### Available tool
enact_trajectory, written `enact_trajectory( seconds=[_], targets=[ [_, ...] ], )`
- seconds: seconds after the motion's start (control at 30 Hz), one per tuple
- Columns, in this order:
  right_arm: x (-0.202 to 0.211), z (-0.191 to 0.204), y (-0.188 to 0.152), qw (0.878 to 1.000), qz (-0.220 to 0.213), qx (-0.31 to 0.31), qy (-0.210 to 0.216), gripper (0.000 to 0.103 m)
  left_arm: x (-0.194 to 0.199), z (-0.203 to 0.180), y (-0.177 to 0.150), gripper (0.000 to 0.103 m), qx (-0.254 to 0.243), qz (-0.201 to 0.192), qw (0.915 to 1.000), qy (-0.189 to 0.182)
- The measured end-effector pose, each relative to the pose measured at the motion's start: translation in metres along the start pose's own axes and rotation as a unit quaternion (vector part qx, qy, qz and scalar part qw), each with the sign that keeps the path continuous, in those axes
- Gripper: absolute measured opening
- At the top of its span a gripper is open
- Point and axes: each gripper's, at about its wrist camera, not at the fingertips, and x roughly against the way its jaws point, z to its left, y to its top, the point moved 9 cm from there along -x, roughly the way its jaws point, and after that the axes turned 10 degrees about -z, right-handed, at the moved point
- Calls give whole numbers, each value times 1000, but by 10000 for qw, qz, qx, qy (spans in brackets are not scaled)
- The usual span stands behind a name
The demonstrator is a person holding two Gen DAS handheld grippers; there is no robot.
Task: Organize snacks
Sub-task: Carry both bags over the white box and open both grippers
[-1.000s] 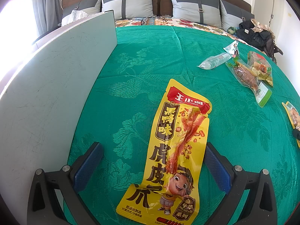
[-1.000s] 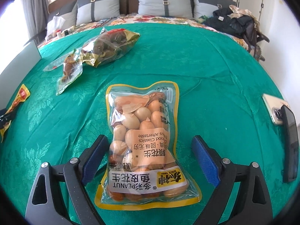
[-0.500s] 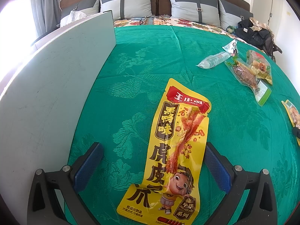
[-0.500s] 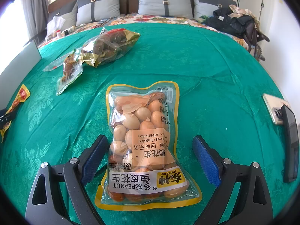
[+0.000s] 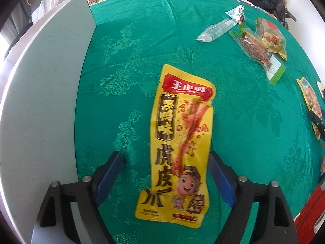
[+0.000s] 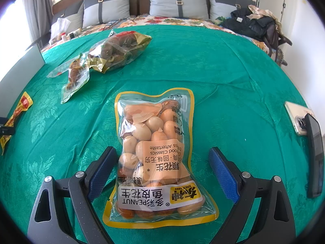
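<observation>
A long yellow chicken-feet snack packet [image 5: 180, 142] lies flat on the green bedspread [image 5: 132, 61]. My left gripper [image 5: 164, 164] is open, with its blue-padded fingers either side of the packet's lower half. A clear peanut bag [image 6: 158, 152] with a yellow border lies on the bedspread. My right gripper [image 6: 162, 160] is open, its fingers either side of the bag. The yellow packet also shows at the left edge of the right wrist view [image 6: 18, 111].
A grey-white board [image 5: 40, 101] stands along the left. A bag of brown snacks [image 6: 119, 48], a small meat packet [image 6: 75, 77] and a clear packet [image 5: 217, 29] lie farther back. Two phones [image 6: 304, 126] lie at the right. Pillows and dark clothes [image 6: 254, 24] are at the headboard.
The left gripper has tilted downward over the yellow packet and its fingers stand a little closer together. The right gripper and the peanut bag have not moved.
</observation>
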Motion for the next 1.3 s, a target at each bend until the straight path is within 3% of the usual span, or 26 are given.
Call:
enact_trajectory(
  seconds=[0.13,0.2,0.23,0.27,0.33,0.47,0.6,0.7,0.9,1.0,1.13,1.2,1.3],
  targets=[
    [5,-5,-5,9993,332,-125,-66,92,14,-8,-2,45,-24,-122,9998,-184],
    [7,-6,-6,9992,396,-35,1,86,21,-10,-6,42,124,-241,9993,-261],
    [11,-7,-3,9992,391,-68,60,65,25,-11,-8,41,264,-296,9986,-340],
    [13,-12,-3,9989,451,-155,-4,65,27,-14,-13,41,402,-353,9977,-414],
    [21,-18,-4,9969,432,-604,255,64,34,-16,-21,40,590,-472,9960,-477],
    [41,-19,1,9798,133,-1634,1142,58,54,-21,-37,40,1038,-736,9880,-876],
    [43,-14,-4,9827,158,-1578,960,58,64,-26,-45,40,1091,-841,9863,-911],
    [47,-4,-3,9675,101,-2042,1490,58,76,-30,-46,40,1208,-1002,9817,-1083],
    [53,31,-2,9736,238,-1662,1547,58,115,-27,-45,40,1521,-1291,9690,-1458],
    [68,71,20,9651,122,-1682,2004,58,153,-10,-37,40,1697,-1633,9584,-1614],
    [99,171,77,9492,-75,-1271,2877,58,200,45,-30,40,1988,-2057,9472,-1449],
    [119,235,105,9388,-181,-881,3326,58,216,82,-31,41,2169,-2171,9442,-1199],
    [145,332,136,9176,-216,-464,3942,58,225,143,-42,42,2393,-2200,9445,-483]
  ],
)
